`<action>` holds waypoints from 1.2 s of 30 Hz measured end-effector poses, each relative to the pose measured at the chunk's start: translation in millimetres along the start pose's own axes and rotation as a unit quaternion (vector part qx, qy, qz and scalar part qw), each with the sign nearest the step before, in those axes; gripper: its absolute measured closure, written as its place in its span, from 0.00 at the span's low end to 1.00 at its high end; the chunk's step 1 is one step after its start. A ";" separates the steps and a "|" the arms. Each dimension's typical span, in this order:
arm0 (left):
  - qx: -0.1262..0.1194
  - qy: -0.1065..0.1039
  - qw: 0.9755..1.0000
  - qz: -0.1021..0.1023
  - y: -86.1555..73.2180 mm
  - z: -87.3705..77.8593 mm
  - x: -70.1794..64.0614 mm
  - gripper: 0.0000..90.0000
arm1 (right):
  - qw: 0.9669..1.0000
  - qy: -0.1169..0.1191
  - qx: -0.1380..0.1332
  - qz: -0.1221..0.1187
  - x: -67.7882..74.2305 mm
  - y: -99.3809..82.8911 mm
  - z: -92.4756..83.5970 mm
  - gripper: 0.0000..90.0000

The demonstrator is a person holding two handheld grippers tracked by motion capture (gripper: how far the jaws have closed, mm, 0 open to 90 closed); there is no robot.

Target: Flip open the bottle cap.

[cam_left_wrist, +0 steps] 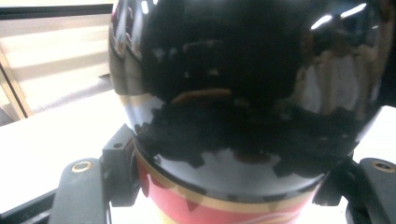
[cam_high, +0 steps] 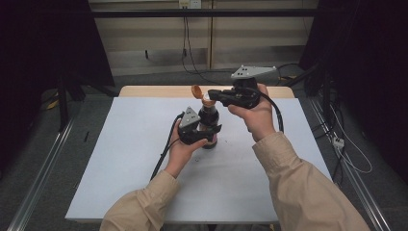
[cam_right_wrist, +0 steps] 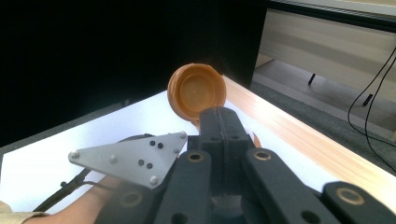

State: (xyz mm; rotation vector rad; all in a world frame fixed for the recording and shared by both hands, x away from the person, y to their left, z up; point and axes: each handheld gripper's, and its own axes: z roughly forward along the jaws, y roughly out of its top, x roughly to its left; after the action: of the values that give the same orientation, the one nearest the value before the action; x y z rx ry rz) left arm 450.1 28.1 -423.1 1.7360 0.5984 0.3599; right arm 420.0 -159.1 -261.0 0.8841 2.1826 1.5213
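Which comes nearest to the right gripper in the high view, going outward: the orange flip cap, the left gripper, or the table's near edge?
1. Orange flip cap: at the tip of the right gripper, hinged open atop the dark bottle.
2. Left gripper: lower down, clamped on the bottle's body.
3. Table's near edge: farthest, at the bottom by the person's sleeves.

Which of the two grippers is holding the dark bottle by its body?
The left gripper clamps the dark bottle around its body. The right gripper is shut up at the bottle's top, beside the flipped-open orange cap.

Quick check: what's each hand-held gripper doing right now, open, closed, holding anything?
Left hand-held gripper: closed on the dark bottle.
Right hand-held gripper: jaws shut, at the bottle's flipped-open orange cap.
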 end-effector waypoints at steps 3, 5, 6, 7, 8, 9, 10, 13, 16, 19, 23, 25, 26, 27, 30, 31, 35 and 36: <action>-0.001 -0.001 1.000 -0.003 0.0 0.1 0.5 0.31 | 1.000 0.000 -0.003 0.002 -0.8 -2.4 -2.7 0.95; -0.001 -0.006 1.000 -0.013 -0.3 0.3 1.0 0.31 | 1.000 -0.002 -0.005 0.004 -1.9 -3.7 -5.1 0.91; 0.001 -0.006 1.000 -0.020 -0.3 -0.1 1.9 0.30 | 1.000 -0.002 -0.007 0.005 -2.4 -4.2 -6.4 0.89; 0.004 -0.007 1.000 -0.024 -0.2 -0.5 2.4 0.29 | 1.000 -0.002 -0.008 0.006 -2.9 -4.7 -7.6 0.87; 0.009 -0.006 1.000 -0.025 -0.5 -0.8 2.7 0.27 | 1.000 -0.003 -0.008 0.006 -3.2 -5.2 -9.0 0.84; 0.009 -0.001 1.000 -0.028 -1.1 -0.5 2.3 0.26 | 1.000 -0.005 -0.009 0.006 -3.5 -5.9 -10.2 0.81; 0.010 -0.007 0.999 -0.034 -1.2 -1.0 2.5 0.25 | 1.000 -0.006 -0.009 0.007 -3.9 -6.8 -11.4 0.78; 0.016 -0.018 0.999 -0.029 1.6 -4.7 2.4 0.23 | 1.000 -0.009 -0.011 0.008 -4.2 -10.2 -14.6 0.68; 0.023 -0.024 0.999 -0.033 4.8 -10.1 1.8 0.20 | 1.000 -0.009 -0.013 0.013 -4.5 -14.7 -18.2 0.59; 0.027 -0.024 0.999 -0.034 5.1 -17.1 3.4 0.17 | 1.000 -0.013 -0.017 0.017 -4.9 -19.7 -22.0 0.52; 0.021 -0.030 0.999 -0.033 9.8 -31.8 9.9 0.16 | 0.999 -0.014 -0.019 0.024 -6.3 -28.0 -24.5 0.42; 0.016 -0.040 0.999 -0.031 12.9 -39.1 9.7 0.15 | 1.000 -0.014 -0.012 0.025 -5.8 -33.9 -24.0 0.37; 0.015 -0.041 0.999 -0.029 14.0 -42.4 8.9 0.14 | 1.000 -0.016 -0.007 0.022 -4.9 -37.3 -24.0 0.36; 0.022 -0.040 0.999 -0.020 15.1 -46.0 8.8 0.13 | 1.000 -0.020 -0.004 0.021 -4.2 -41.0 -24.3 0.34; 0.028 -0.029 0.999 0.000 14.7 -55.0 6.3 0.12 | 1.000 -0.018 -0.003 0.026 -3.2 -52.7 -26.2 0.32; 0.029 -0.030 0.999 -0.001 14.0 -57.6 6.6 0.12 | 0.999 -0.020 -0.001 0.026 -3.3 -56.8 -27.1 0.30; 0.033 -0.036 0.999 -0.018 10.5 -66.2 9.7 0.12 | 0.999 -0.019 0.003 0.038 -3.5 -73.9 -28.7 0.27; 0.035 -0.039 0.998 -0.021 9.8 -66.9 9.4 0.12 | 0.999 -0.020 0.007 0.038 -3.0 -79.4 -28.6 0.26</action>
State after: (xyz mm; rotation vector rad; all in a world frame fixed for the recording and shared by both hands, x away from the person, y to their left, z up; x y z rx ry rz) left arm 423.9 85.9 -397.7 1.7928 0.5955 0.2441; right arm 381.8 -200.2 -324.2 1.0042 2.1561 1.5119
